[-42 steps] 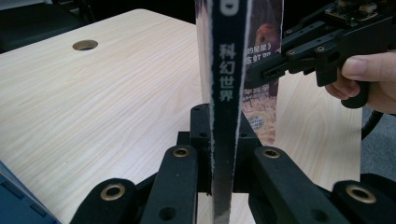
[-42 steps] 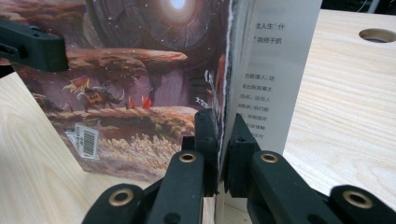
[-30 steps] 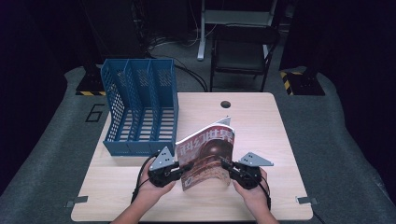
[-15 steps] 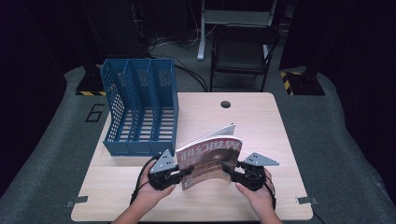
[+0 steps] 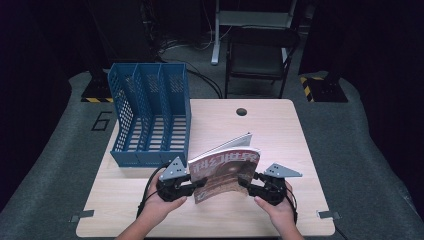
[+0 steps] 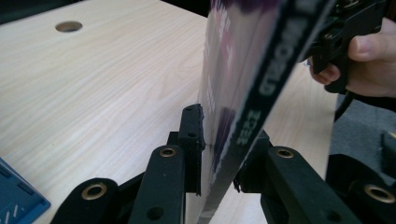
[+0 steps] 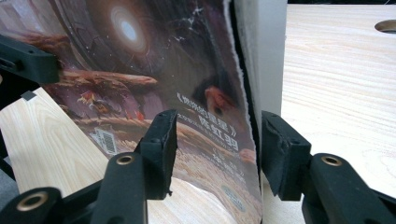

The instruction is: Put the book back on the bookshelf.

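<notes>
Standing magazine (image 5: 225, 172) pinched by left hand-held gripper (image 5: 196, 184); right hand-held gripper (image 5: 248, 181) spreading, seemingly clear.

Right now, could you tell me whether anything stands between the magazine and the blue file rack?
Nothing visible does: the magazine stands upright just right of the blue file rack, near its front corner, with only bare table around them.
</notes>
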`<state>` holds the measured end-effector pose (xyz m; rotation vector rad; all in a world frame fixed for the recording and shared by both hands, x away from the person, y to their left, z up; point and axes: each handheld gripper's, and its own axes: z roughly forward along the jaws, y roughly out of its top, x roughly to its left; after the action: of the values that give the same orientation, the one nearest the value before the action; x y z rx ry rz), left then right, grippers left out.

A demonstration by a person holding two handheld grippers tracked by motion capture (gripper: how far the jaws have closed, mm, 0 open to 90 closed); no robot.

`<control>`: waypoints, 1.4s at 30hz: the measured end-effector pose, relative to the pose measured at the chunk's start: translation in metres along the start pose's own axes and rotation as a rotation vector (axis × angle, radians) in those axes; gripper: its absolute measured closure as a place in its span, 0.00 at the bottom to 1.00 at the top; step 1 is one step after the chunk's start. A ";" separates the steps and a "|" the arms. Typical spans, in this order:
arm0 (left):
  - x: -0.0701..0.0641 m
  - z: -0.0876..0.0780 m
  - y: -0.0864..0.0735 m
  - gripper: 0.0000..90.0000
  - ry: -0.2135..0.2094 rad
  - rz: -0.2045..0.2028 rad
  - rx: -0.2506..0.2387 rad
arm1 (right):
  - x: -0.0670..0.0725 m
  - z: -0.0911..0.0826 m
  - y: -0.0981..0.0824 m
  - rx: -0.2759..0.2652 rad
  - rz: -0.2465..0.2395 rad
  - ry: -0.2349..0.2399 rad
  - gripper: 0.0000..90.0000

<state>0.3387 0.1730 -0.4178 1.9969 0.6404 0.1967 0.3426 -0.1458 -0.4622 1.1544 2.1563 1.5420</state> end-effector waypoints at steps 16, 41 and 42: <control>-0.001 -0.013 0.036 0.68 0.004 -0.006 0.012 | 0.000 0.003 0.000 0.005 -0.001 0.000 0.51; -0.006 -0.024 0.084 0.69 0.008 0.033 0.048 | -0.001 0.004 -0.001 0.015 -0.009 -0.014 0.51; -0.006 -0.024 0.085 0.69 0.010 0.032 0.052 | -0.001 0.004 -0.001 0.014 -0.008 -0.015 0.51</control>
<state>0.3540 0.1569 -0.3319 2.0582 0.6266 0.2116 0.3445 -0.1438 -0.4652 1.1567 2.1632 1.5125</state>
